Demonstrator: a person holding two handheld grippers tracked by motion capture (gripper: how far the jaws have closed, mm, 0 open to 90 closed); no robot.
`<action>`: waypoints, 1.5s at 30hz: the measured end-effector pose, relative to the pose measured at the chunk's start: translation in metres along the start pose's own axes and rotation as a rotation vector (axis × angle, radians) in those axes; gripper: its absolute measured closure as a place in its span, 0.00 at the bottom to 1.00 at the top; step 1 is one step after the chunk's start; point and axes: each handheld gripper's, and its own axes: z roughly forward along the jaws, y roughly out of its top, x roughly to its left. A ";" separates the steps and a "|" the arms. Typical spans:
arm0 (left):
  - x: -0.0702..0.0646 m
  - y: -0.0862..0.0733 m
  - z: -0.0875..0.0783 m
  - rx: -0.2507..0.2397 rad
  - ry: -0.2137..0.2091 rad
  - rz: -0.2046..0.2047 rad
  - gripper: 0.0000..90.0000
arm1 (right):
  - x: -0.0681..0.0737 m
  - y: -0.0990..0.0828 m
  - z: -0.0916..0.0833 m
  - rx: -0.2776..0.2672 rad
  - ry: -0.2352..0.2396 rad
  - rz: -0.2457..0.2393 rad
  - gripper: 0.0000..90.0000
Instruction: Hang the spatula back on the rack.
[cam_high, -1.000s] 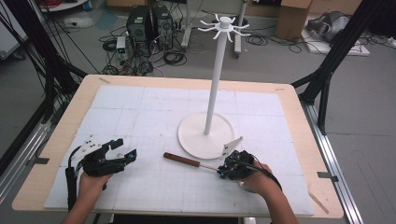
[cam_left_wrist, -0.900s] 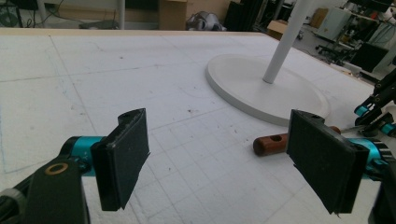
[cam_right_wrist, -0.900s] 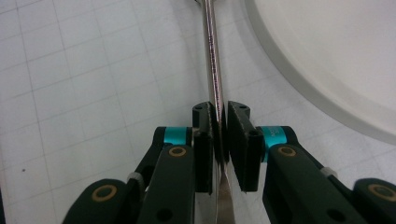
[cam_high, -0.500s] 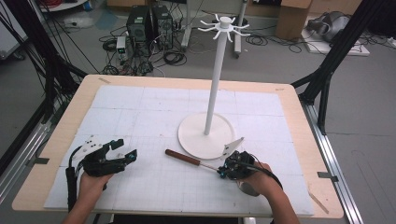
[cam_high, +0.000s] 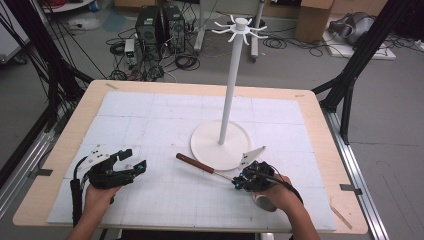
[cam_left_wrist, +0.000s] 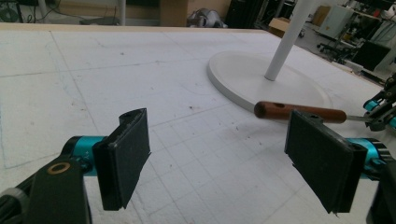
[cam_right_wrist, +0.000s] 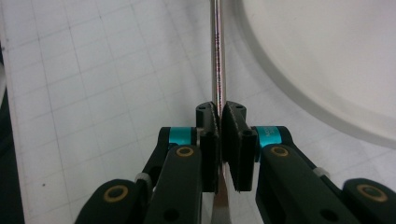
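My right gripper (cam_high: 239, 181) is closed tight on the thin metal shaft (cam_right_wrist: 217, 56) of the wooden-handled tool (cam_high: 196, 163); in the right gripper view the pads have just finished closing and pinch the shiny shaft between them, with the shaft running straight up and away from the jaws. I take the white stand (cam_high: 221, 144) as my landmark: the right gripper sits on the near side of its round base, just beside the rim, and my right hand (cam_high: 277, 192) rests on the mat behind it. The tool lies slanting along the near-left edge of that base, its brown handle (cam_left_wrist: 299, 112) pointing away from the gripper and lying just off the rim. My left gripper (cam_high: 131, 167) is well to the left of the stand, low over the white gridded mat (cam_high: 150, 125), its jaws spread wide with nothing between them. In the left gripper view the handle shows beyond the open pads, in front of the base
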 end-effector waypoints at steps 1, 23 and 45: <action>0.000 0.000 0.000 -0.001 0.000 -0.001 0.25 | 0.000 0.000 -0.002 -0.013 -0.003 0.003 0.94; -0.015 0.019 0.007 -0.077 -0.096 -0.069 0.32 | 0.019 -0.003 -0.034 -0.387 -0.120 0.081 0.94; -0.079 0.112 0.059 -0.099 -0.398 -0.037 0.34 | 0.029 0.008 -0.052 -0.615 -0.118 0.144 0.94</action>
